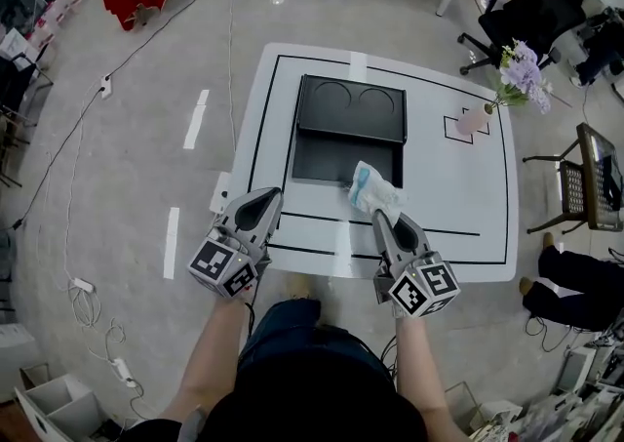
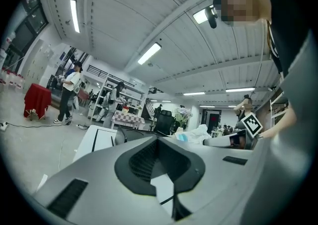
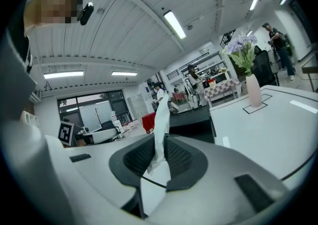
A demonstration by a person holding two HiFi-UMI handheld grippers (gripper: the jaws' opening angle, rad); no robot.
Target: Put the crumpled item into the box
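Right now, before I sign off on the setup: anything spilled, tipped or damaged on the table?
Nothing stands out. The vase stands upright in its marked square, the black box lies open, and the crumpled item is simply pinched in the right gripper.

White-and-blue crumpled item (image 1: 375, 188), black box (image 1: 349, 133), white black-lined table (image 1: 450, 186)

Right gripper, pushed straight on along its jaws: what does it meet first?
Most likely the open black rectangular box, its near edge lying just ahead. The right gripper, shut on the crumpled white-and-blue item, may be above the rim; height is unclear.
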